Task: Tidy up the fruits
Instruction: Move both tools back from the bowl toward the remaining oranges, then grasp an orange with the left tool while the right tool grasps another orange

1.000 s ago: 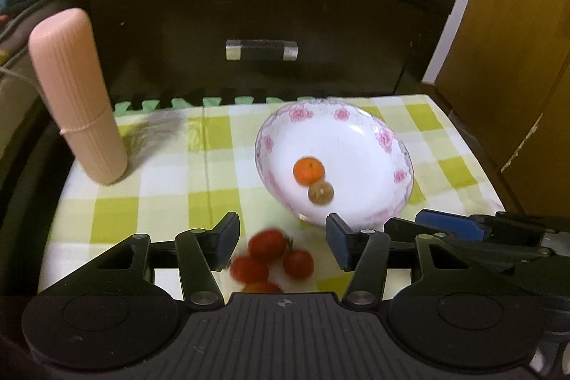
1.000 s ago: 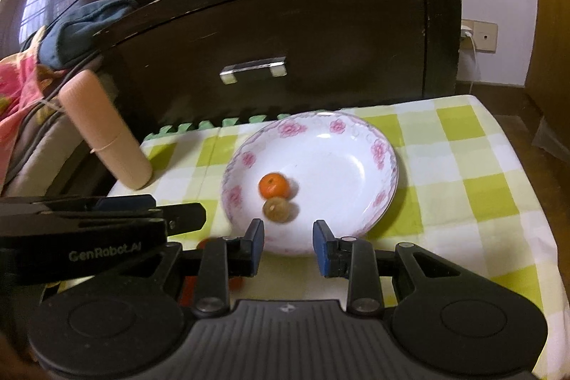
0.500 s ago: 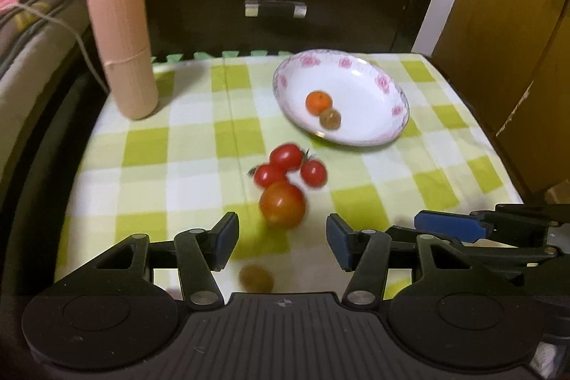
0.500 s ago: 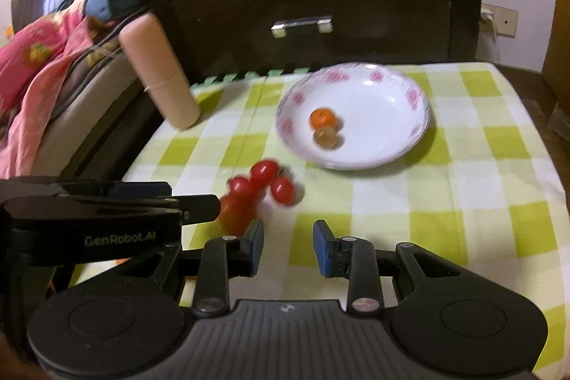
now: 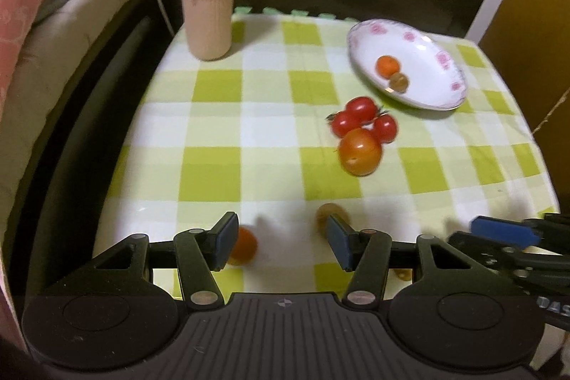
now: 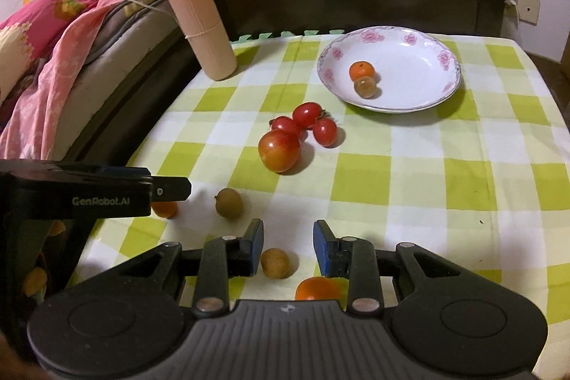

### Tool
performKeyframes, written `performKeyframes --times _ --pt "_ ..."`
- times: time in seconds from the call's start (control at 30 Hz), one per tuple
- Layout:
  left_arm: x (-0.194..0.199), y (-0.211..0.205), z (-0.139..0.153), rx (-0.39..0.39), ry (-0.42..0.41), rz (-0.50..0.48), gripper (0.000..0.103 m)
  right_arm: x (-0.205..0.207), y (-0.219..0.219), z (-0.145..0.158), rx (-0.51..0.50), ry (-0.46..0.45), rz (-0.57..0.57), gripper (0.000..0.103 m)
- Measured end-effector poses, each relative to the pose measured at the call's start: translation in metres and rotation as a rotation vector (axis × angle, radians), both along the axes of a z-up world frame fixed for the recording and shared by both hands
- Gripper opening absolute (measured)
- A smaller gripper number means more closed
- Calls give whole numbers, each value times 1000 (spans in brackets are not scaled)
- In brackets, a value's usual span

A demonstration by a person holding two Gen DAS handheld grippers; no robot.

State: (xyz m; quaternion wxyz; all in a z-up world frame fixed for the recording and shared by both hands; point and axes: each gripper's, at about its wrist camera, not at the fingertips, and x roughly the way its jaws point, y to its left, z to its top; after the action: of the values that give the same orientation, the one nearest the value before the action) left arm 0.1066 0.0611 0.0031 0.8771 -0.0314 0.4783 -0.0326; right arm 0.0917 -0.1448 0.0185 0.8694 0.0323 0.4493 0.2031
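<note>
Pink bedding: a flowered blanket [image 6: 53,52] fills the upper left of the right wrist view, piled on a mattress.
Cylinder: a pale pink ribbed case [image 6: 199,24] stands upper left of centre on the checked cloth [image 6: 427,173], looking tilted in the fisheye.
Left gripper: the left gripper [image 5: 281,243] sits at the lower centre of its own view, jaws moderately apart with nothing between them; a small orange fruit [image 5: 244,244] peeks out just behind its left finger and a brown fruit [image 5: 329,214] just behind its right finger.
Loose fruit, lower left: in the right wrist view a brown longan [image 6: 229,203] lies on the cloth, near another orange fruit partly hidden under the left gripper's arm.
Tomatoes: a large tomato [image 6: 279,150] lies at centre, touching a cluster of three cherry tomatoes [image 6: 308,121] just above it.
Right gripper: the right gripper [image 6: 288,250] is at the lower centre, jaws narrowly apart and gripping nothing; a second longan [image 6: 274,262] lies on the cloth beyond its left finger, and an orange fruit [image 6: 317,287] shows low in the gap.
Plate: a white flowered plate [image 6: 427,41] sits upper right, holding a small orange [image 6: 361,71] touching a brown fruit [image 6: 365,87].
</note>
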Motion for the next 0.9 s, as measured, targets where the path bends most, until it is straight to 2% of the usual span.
performKeyframes --times 0.53,0.63,0.73,0.9 --pt "12 12 -21 76 66 94 67 -1 -4 1 19 12 -8 29" --pt "15 12 -26 66 90 96 62 -1 -5 0 20 13 -11 29" --pt "15 11 -30 89 101 101 61 -2 -6 1 22 11 -14 29" --pt "19 12 -34 82 112 116 58 -1 -9 1 19 10 -21 29"
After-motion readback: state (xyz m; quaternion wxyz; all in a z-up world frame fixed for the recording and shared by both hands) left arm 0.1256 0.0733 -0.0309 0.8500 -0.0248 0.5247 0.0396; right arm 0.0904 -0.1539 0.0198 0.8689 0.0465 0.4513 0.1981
